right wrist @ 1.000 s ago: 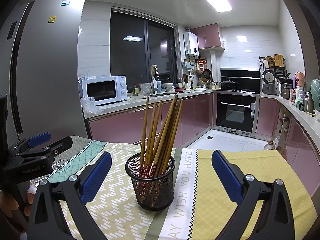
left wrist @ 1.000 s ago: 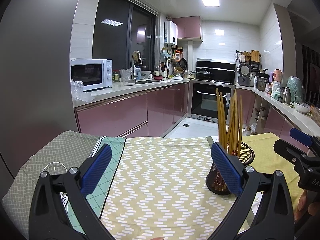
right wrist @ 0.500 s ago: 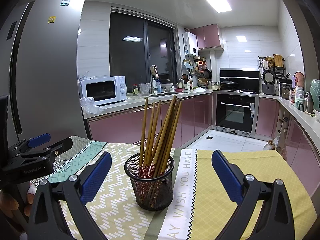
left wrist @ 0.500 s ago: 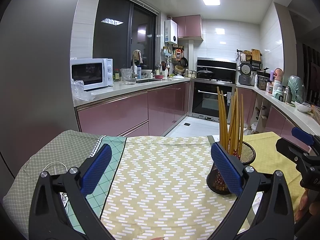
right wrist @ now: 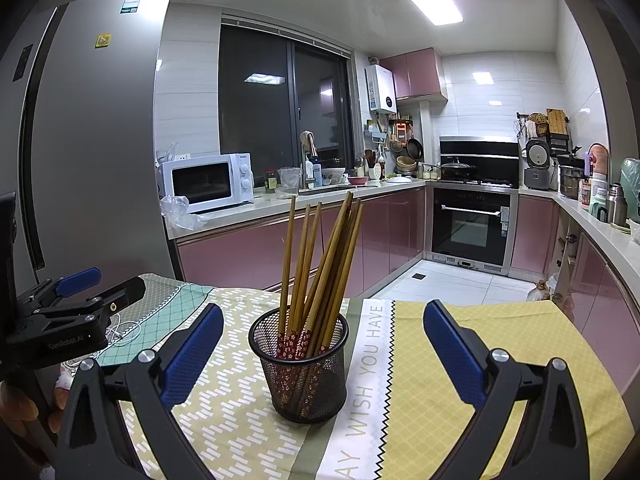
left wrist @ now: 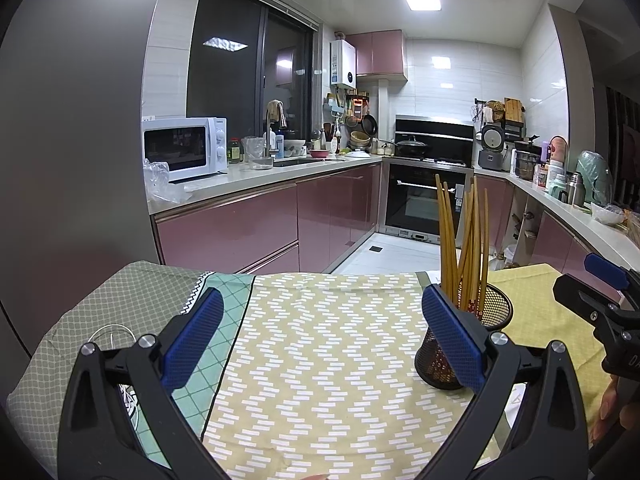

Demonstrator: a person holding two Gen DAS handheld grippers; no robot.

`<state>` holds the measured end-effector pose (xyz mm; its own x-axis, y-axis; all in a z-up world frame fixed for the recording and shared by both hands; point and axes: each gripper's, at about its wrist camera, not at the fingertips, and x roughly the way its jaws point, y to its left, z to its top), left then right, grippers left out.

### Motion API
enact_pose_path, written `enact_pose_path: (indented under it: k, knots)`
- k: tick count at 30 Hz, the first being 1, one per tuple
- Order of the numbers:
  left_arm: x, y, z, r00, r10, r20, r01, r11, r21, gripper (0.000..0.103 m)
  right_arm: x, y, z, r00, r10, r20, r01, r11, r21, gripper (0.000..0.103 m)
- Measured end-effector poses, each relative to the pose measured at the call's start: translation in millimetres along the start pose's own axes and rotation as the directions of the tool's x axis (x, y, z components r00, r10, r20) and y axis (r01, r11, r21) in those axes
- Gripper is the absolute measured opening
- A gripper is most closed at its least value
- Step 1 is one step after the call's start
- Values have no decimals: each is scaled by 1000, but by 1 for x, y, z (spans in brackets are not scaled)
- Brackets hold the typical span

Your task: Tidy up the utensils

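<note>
Right wrist: eight chopsticks, one holder

black mesh cup, tan chopsticks, yellow zigzag tablecloth, pink cabinets

On my right wrist feed I read "WISH YOU HAVE" on the white band of the tablecloth, with "AY" below it, cut off at the frame edge. The left tongs carry "GenRobot.AI" on their black body. The fridge sticker is too small to read.
</note>
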<state>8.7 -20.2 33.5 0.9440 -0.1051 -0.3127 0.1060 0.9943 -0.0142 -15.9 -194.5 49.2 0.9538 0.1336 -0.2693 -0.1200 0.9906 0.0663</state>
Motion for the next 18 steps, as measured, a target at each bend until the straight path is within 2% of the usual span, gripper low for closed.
enact_pose_path:
  k: [18]
  knots:
    - [1, 0, 1, 1000, 1, -2, -1, 1000, 0, 98, 0, 0, 1, 1000, -2, -1, 2, 1000, 0, 97]
